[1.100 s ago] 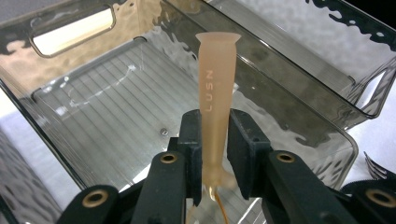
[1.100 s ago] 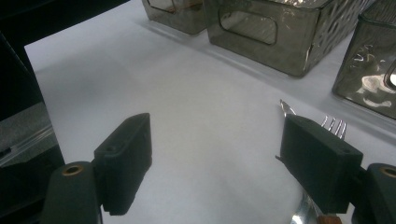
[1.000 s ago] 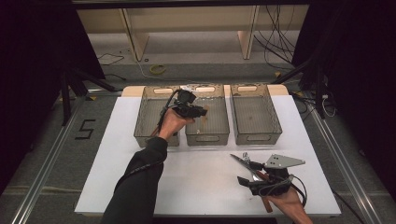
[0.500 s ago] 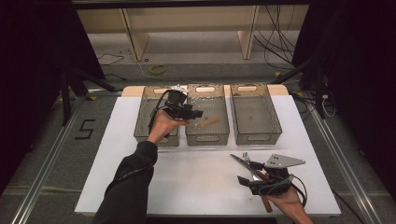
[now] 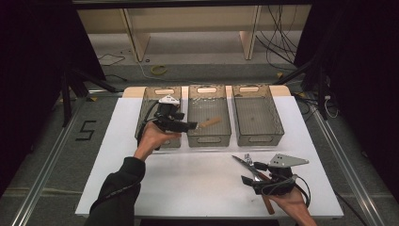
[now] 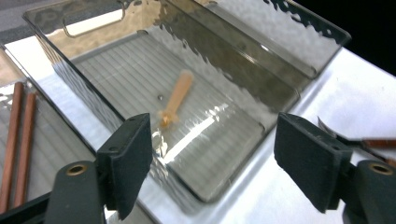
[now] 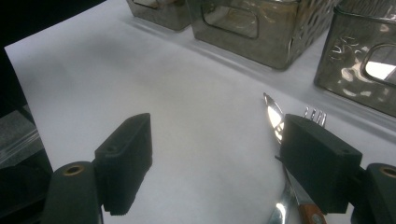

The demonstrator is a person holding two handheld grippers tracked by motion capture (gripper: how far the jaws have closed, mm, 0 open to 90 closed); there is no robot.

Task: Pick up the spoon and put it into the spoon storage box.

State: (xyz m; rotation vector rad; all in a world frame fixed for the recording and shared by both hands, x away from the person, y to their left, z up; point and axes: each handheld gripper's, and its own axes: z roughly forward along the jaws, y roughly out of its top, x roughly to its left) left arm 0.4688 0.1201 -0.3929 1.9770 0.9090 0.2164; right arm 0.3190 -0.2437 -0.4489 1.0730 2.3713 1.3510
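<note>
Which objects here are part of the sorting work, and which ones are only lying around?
Part of the work:
- wooden-handled piece in the middle bin
- knife and fork on the table
- left bin, right bin
- left hand-held gripper, jaws just opened, empty

Lying about:
- yellow ring on the floor
- cables

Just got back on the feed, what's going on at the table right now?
A person is sorting cutlery into three clear bins. The left gripper has just been opening with nothing between its jaws, above the middle bin, where a wooden-handled piece lies. Two wooden sticks lie in the left bin. The right gripper rests open on the white table beside a knife and fork.
</note>
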